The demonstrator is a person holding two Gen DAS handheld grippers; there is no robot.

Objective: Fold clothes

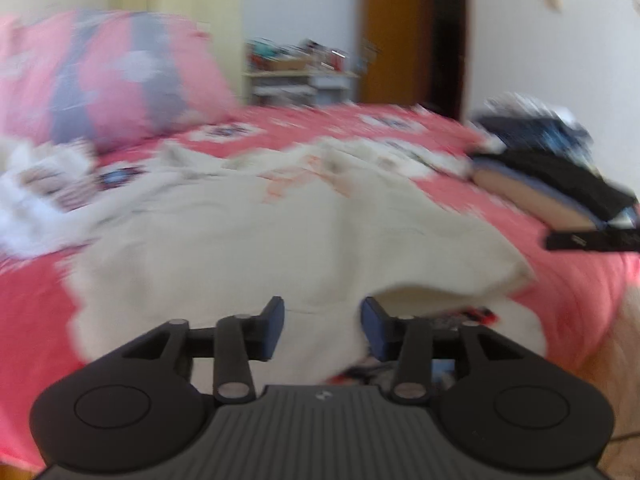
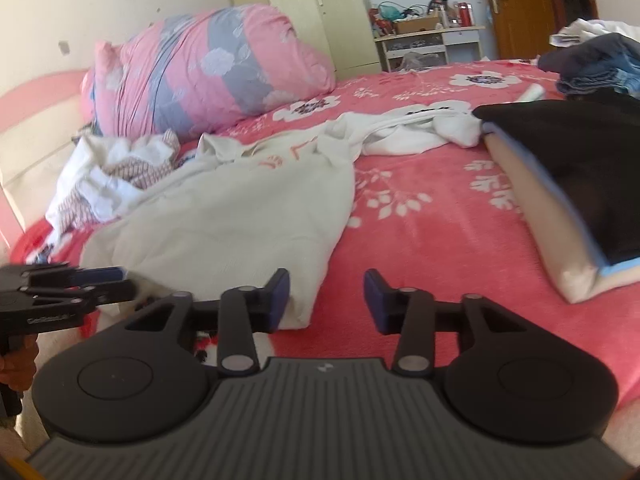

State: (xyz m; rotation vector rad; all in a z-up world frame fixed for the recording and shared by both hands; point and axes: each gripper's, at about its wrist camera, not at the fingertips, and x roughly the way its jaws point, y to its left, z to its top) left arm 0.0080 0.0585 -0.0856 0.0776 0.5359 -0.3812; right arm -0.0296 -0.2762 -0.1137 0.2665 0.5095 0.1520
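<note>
Bedroom light falls on a bed (image 2: 432, 232) with a pink flowered cover. One cream garment (image 2: 240, 216) lies spread on its near left part, the hem just beyond both grippers. It looks soft, light and limp, likely to sag and crease when lifted, so the near hem corners seem the best hold. The left gripper (image 1: 322, 326) has its fingers apart over the cloth, clamping nothing. The right gripper (image 2: 326, 300) is likewise parted and empty, at the garment's right edge. One folded stack (image 2: 568, 184) sits right, one crumpled white heap (image 2: 108, 176) left, one quilt roll (image 2: 208, 68) far.
</note>
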